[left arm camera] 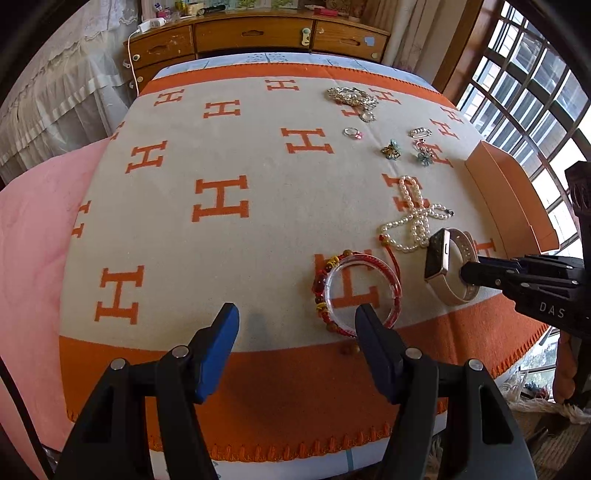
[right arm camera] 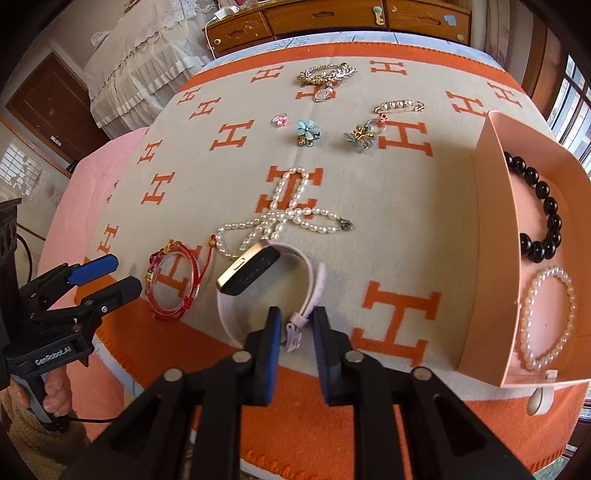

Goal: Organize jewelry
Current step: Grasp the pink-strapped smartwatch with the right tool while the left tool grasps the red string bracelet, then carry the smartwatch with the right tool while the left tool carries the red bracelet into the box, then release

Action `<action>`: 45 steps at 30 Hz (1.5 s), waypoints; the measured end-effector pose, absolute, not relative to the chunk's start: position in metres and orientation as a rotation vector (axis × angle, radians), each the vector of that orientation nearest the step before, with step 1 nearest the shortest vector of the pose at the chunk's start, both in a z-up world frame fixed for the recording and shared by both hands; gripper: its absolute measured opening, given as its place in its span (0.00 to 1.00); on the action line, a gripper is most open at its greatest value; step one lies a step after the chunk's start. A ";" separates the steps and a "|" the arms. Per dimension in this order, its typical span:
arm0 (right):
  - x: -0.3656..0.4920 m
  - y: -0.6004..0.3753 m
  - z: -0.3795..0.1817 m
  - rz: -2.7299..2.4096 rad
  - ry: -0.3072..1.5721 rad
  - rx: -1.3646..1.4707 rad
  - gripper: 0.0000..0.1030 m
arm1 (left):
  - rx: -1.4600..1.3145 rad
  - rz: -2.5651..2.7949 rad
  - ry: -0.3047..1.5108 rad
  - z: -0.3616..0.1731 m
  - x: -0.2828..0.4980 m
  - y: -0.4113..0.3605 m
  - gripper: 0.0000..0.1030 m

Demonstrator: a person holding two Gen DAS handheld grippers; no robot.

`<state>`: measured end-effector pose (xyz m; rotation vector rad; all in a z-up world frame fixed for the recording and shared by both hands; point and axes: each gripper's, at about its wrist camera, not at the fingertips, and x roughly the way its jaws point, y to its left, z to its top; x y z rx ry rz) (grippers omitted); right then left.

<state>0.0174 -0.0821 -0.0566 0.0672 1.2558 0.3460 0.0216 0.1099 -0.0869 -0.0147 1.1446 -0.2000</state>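
Observation:
A rose-gold watch [right arm camera: 247, 273] with a pale pink strap stands on edge on the H-patterned blanket [right arm camera: 424, 206]. My right gripper [right arm camera: 297, 317] is shut on the strap near its buckle; from the left wrist view it [left arm camera: 467, 274] comes in from the right onto the watch [left arm camera: 437, 254]. My left gripper [left arm camera: 297, 312] is open and holds nothing. Its right finger overlaps the near rim of a clear bangle [left arm camera: 362, 259], which is ringed by a red cord bracelet [left arm camera: 320, 275]. A pearl necklace [right arm camera: 284, 214] lies just behind the watch.
A pink open box [right arm camera: 491, 240] at the right holds a black bead bracelet [right arm camera: 546, 206] and a white pearl bracelet [right arm camera: 532, 321]. Flower clips [right arm camera: 308, 133], a pink ring [right arm camera: 280, 120], a pin [right arm camera: 399, 107] and a gold brooch [right arm camera: 328, 74] lie farther back. A wooden dresser [left arm camera: 255, 33] stands behind.

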 end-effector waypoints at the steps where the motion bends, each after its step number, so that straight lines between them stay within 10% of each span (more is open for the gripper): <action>1: 0.017 -0.083 -0.056 0.343 1.245 0.063 0.11 | -0.012 -0.208 1.144 -0.087 0.021 0.108 0.62; 9: 0.013 -0.094 -0.049 0.377 1.177 0.091 0.11 | -0.009 -0.218 1.165 -0.093 0.029 0.101 0.57; 22: 0.011 -0.114 -0.046 0.407 1.126 0.152 0.11 | 0.058 -0.164 1.239 -0.102 0.044 0.086 0.11; 45: -0.005 -0.199 -0.004 0.358 0.913 0.349 0.11 | 0.061 -0.256 1.074 -0.027 0.038 0.034 0.08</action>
